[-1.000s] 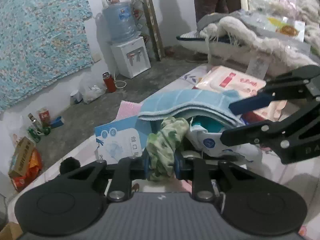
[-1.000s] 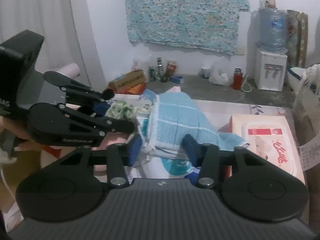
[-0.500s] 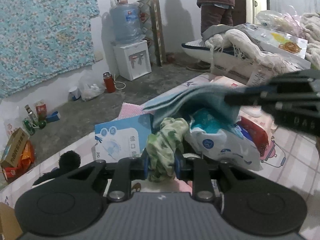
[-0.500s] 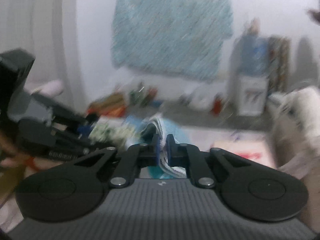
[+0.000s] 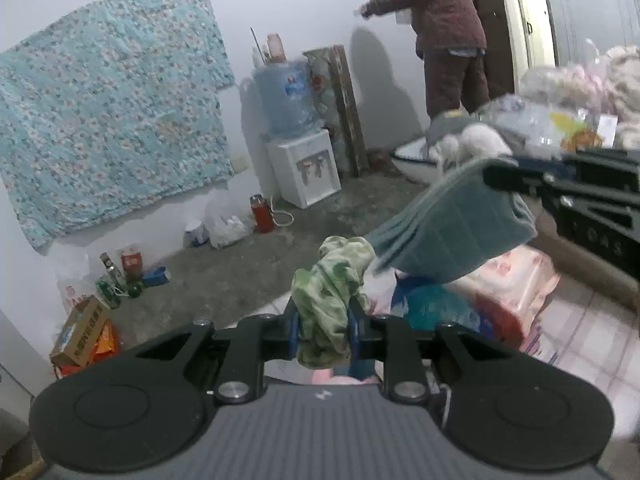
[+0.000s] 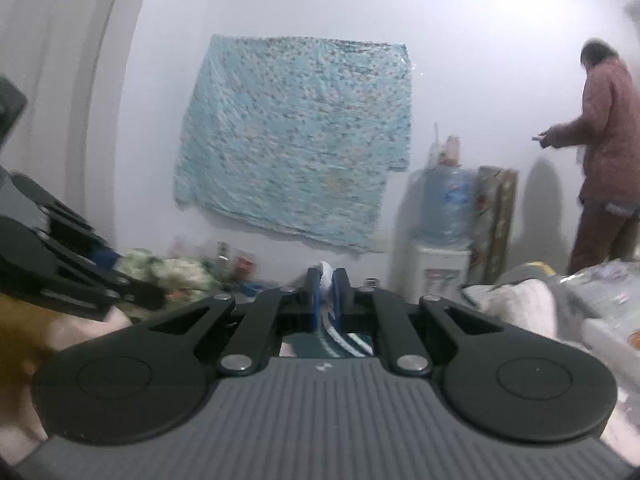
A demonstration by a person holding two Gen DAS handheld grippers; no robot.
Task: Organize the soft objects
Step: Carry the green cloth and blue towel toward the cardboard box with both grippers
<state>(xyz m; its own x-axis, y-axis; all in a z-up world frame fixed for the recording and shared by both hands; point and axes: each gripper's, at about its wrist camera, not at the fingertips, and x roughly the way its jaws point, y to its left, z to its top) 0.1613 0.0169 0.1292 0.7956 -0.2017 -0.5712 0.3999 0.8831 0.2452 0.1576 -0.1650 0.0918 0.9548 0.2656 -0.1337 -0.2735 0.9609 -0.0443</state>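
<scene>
My left gripper [image 5: 325, 327] is shut on a crumpled green patterned cloth [image 5: 330, 292], held up above the table. To its right the folded blue towel [image 5: 452, 226] hangs in the air, pinched by my right gripper [image 5: 500, 178]. In the right wrist view my right gripper [image 6: 327, 282] is shut on the towel's edge [image 6: 327, 276], and the towel's striped folds droop below the fingers. The green cloth [image 6: 168, 270] and the left gripper [image 6: 156, 294] show blurred at the left of that view.
Packets of wipes and tissues [image 5: 516, 276] lie on the pink-checked table [image 5: 580, 328]. A person [image 5: 448, 32] stands at the far wall by a water dispenser [image 5: 300, 168]. Bottles and a cardboard box [image 5: 80, 336] sit on the floor. Bedding [image 5: 480, 140] is piled at the right.
My right gripper closed on the blue towel and lifted it off the packets. Both grippers rose, the left one still holding the green cloth. The right view tilted up toward the wall.
</scene>
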